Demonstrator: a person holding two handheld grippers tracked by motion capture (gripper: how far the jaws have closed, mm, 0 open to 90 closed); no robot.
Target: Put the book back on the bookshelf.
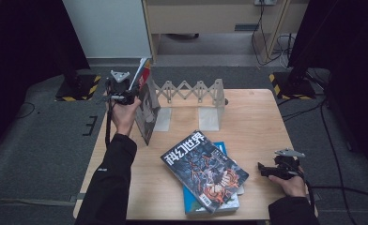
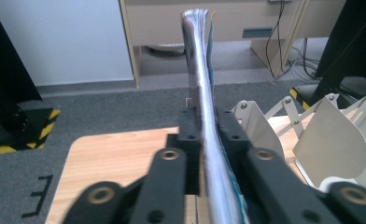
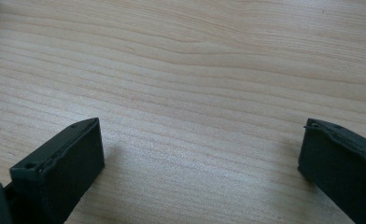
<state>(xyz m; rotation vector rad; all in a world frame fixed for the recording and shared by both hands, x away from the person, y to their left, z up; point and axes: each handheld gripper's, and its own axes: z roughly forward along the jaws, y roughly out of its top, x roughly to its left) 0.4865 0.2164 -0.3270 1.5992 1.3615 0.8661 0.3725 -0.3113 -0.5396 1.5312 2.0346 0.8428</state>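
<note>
An upright magazine (image 1: 147, 112) stands on its edge at the left end of a white folding book rack (image 1: 191, 91). My left gripper (image 1: 128, 96) is shut on the magazine's top corner from the left. In the left gripper view the glossy magazine (image 2: 200, 70) rises edge-on between the two black jaws, and my left gripper (image 2: 208, 123) has its pads against both sides of it. The rack's plates (image 2: 330, 140) are to the right. My right gripper (image 1: 262, 168) rests low near the table's right front, open. In the right gripper view my right gripper (image 3: 200, 135) has bare wood between its wide-apart jaws.
A dark-covered magazine (image 1: 204, 169) lies flat on top of a blue book (image 1: 191, 204) at the front middle of the wooden table (image 1: 252, 122). Grey carpet, cables and black stands with yellow-striped feet surround the table.
</note>
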